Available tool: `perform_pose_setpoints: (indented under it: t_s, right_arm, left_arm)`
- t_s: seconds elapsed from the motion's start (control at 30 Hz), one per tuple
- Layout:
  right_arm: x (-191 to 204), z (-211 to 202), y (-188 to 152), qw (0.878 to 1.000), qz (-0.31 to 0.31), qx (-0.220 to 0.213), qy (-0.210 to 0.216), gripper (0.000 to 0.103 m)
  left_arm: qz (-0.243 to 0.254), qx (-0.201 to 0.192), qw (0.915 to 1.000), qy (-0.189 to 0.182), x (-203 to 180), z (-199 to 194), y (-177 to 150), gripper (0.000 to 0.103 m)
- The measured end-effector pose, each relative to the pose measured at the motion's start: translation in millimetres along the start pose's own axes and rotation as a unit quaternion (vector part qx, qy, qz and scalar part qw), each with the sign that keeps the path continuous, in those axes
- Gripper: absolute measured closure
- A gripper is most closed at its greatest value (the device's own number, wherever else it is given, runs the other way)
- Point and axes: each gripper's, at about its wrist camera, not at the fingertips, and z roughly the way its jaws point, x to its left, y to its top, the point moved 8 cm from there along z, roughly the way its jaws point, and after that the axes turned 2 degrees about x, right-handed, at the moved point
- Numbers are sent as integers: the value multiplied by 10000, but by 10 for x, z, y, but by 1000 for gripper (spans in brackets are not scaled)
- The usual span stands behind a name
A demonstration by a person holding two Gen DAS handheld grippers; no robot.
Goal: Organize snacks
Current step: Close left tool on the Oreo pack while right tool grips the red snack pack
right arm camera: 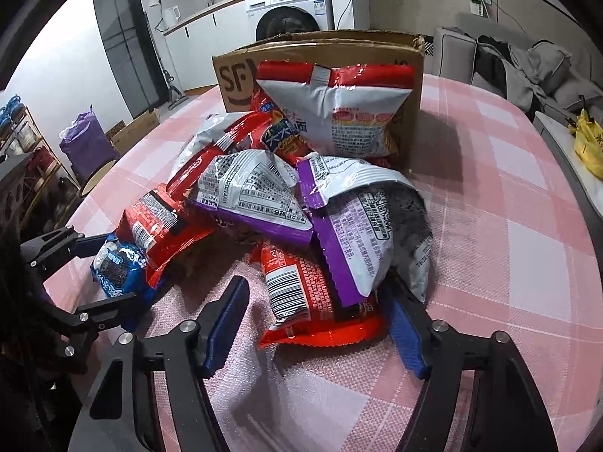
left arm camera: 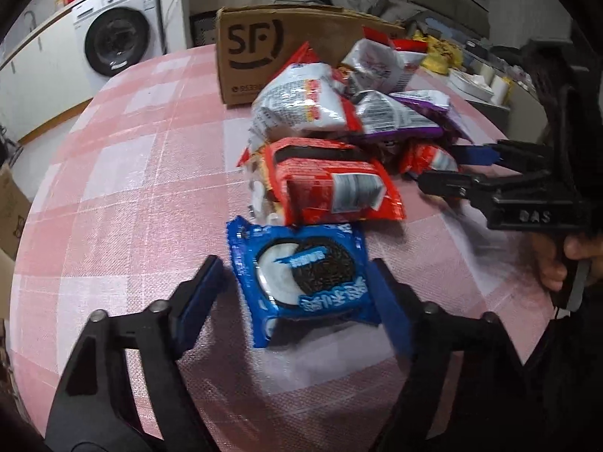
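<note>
A blue cookie pack (left arm camera: 301,278) lies flat on the pink checked tablecloth (left arm camera: 132,188), nearest to me. My left gripper (left arm camera: 296,275) straddles it: the right pad touches its edge and a narrow gap shows at the left pad. Behind it is a heap of red, white and purple snack bags (left arm camera: 339,120). My right gripper (right arm camera: 316,290) straddles a small red pack (right arm camera: 301,301) that lies partly under a purple bag (right arm camera: 361,226), with a clear gap at its left pad. An open cardboard box (right arm camera: 377,49) stands behind the heap.
A hand (left arm camera: 557,263) holds the right gripper at the table's right side. Beyond the table stand a washing machine (left arm camera: 117,37) and counter, a sofa with clothes (right arm camera: 527,67), and shelves and cartons (right arm camera: 34,158) on the floor at the left.
</note>
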Motion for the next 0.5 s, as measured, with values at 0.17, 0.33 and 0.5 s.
perform_pose_setpoints:
  t_s: [0.17, 0.33, 0.5]
  right_arm:
    - [-19, -58, -56, 10000, 0, -27, 1, 52]
    - [41, -184, -155, 9998, -65, -108, 140, 63]
    - [144, -348, -211, 9988, -96, -310, 360, 63]
  left_arm:
    - [134, -109, 9997, -200, -92, -63, -30, 59]
    - [38, -314, 9987, -395, -86, -170, -12, 62]
    - [33, -614, 9966, -549, -112, -368, 32, 62]
